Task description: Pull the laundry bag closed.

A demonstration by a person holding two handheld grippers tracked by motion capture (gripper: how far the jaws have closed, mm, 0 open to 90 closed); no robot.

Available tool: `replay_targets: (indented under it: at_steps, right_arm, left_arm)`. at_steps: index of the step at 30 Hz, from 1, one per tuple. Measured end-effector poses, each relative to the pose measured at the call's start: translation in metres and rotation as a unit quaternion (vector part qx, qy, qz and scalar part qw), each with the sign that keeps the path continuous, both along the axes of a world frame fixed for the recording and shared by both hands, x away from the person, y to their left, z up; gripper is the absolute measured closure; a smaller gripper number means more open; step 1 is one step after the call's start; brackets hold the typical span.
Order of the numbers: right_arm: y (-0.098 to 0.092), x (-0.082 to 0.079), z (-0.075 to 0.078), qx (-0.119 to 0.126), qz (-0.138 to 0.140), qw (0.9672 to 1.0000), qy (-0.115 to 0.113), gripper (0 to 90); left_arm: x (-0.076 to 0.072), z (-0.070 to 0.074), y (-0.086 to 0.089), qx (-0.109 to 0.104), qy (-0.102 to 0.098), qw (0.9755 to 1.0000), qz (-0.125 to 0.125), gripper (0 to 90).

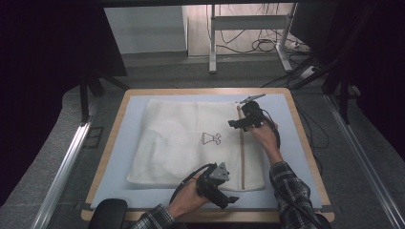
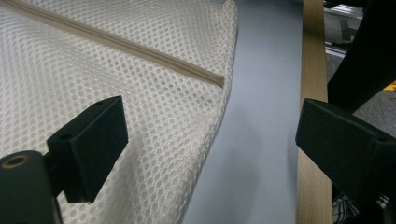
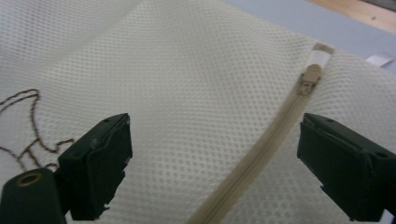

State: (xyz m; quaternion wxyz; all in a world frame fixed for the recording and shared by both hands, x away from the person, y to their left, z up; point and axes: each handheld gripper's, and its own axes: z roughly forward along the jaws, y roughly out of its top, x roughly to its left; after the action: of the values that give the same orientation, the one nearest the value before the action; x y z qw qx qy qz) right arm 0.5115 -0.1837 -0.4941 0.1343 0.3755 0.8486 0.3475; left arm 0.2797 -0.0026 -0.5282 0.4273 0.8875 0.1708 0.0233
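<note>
Tabletop mesh bag (image 1: 191,143) lies below both open fingers (image 3: 100,168).

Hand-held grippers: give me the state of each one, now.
Left hand-held gripper: open, holding nothing, at the mesh laundry bag's corner.
Right hand-held gripper: open, holding nothing, over the zipper.

A cream mesh laundry bag (image 1: 191,143) lies flat on the blue-grey mat, roughly square and a little rumpled along its left side. Its fabric is a fine honeycomb net. A small dark outline drawing (image 1: 210,139) sits near the middle of the top face. A beige zipper (image 1: 242,152) runs straight down the bag near its right edge, from the far corner to the near one, and it is closed. The zipper pull (image 3: 310,77) rests at the far end, next to a small white tab (image 3: 319,57).
</note>
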Motion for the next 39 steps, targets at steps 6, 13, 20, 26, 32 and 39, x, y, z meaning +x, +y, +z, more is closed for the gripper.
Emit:
replay_targets:
  at_steps: [6, 13, 20, 26, 32, 39]
  right_arm:
    - [-0.001, -0.007, 0.004, 0.006, -0.001, 0.9999, 0.01, 5.8]
    - [-0.009, -0.014, 0.01, 0.03, -0.01, 0.9992, 0.023, 1.4]
    - [-0.016, -0.02, 0.012, 0.029, -0.016, 0.9992, 0.021, 0.5]
    - [-0.02, -0.028, 0.014, 0.031, -0.012, 0.9994, 0.012, 0.0]
    - [-0.022, -0.039, 0.016, 0.021, -0.009, 0.9997, -0.001, 0.0]
    - [-0.019, -0.052, 0.019, 0.016, 0.008, 0.9997, -0.016, 0.0]
  left_arm:
    - [-0.001, 0.0, 0.001, -0.002, -0.009, 0.9999, 0.011, 5.8]
    - [-0.001, 0.0, 0.002, 0.01, -0.037, 0.9993, -0.001, 3.9]
    - [0.002, 0.004, 0.01, -0.001, -0.049, 0.9988, 0.002, 2.5]
    - [0.004, 0.005, 0.014, -0.011, -0.046, 0.9988, 0.011, 1.8]
    - [0.006, 0.006, 0.018, -0.012, -0.044, 0.9988, 0.016, 1.6]
    - [0.008, 0.007, 0.022, 0.0, -0.028, 0.9994, 0.021, 1.7]
